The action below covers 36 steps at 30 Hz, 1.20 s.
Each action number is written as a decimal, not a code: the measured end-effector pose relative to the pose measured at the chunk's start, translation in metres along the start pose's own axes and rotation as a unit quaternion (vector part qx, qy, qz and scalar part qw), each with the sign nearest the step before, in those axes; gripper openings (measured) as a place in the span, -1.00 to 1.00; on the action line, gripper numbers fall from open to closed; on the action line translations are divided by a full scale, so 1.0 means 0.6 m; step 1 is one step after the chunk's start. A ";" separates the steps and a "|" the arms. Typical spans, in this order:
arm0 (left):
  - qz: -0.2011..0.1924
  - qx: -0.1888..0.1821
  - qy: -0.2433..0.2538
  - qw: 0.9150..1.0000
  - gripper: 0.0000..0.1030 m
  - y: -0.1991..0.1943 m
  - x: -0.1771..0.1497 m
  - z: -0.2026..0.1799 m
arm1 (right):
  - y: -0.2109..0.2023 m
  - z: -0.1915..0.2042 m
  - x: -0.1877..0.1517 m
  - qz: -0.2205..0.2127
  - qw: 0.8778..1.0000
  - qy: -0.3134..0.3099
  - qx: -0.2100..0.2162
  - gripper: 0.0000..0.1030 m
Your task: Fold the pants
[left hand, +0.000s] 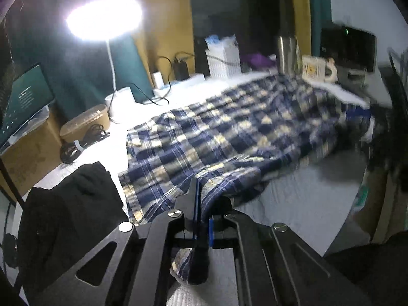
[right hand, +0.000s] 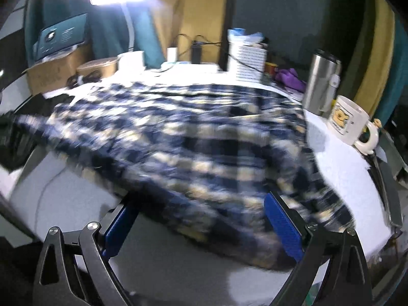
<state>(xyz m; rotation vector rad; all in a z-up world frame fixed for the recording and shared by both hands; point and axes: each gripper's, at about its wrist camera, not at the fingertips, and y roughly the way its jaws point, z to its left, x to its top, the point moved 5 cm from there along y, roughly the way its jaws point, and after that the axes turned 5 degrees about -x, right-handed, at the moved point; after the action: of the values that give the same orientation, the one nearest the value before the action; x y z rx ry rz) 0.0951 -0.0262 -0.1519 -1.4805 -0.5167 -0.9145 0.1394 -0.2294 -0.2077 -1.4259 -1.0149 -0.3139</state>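
A bright round lamp glares over a white-covered table against yellow walls

Pants: woven cloth, navy and cream plaid, soft, matt, creased.
Table cover: white cloth, matt, faintly ribbed.
Dark garment, near left edge: black cloth, matt.
Left gripper: black metal plates, satin finish, bright polished screw heads.
Right gripper: black metal arms; pads blue plastic, ribbed, slightly glossy.
Tumbler, far right edge: brushed steel, dull sheen, dark lid.
Mug, right edge: white glazed ceramic, glossy, printed picture.
Round container, far left: brown paperboard, matt.
Box, off the left edge: corrugated cardboard, matt.
Basket, far edge: white, slatted plastic.
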 end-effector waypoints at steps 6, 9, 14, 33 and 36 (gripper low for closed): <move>-0.023 -0.036 -0.026 0.999 -0.94 -0.022 0.027 -0.003 | 0.013 0.046 -0.018 -0.014 0.997 -0.057 -0.045 1.00; -0.030 -0.051 -0.034 0.998 -0.94 -0.038 0.032 -0.003 | 0.020 0.013 -0.023 -0.010 0.998 -0.036 -0.055 1.00; -0.030 -0.058 -0.048 0.997 -0.94 -0.048 0.029 0.009 | 0.029 -0.078 -0.043 -0.003 0.996 0.025 -0.081 0.86; 0.060 -0.045 -0.038 0.996 -0.93 0.043 -0.056 0.022 | 0.009 -0.196 -0.041 -0.005 0.989 0.133 -0.064 -0.60; 0.060 -0.047 -0.030 0.997 -0.92 0.044 -0.058 0.018 | -0.011 -0.202 -0.020 -0.017 0.989 0.135 -0.063 -0.61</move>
<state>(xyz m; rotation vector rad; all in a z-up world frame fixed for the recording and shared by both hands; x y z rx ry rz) 0.0978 -0.0126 -0.1950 -1.6093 -0.4277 -0.8110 0.1748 -0.3449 -0.1917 -1.4339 -0.8088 -0.5881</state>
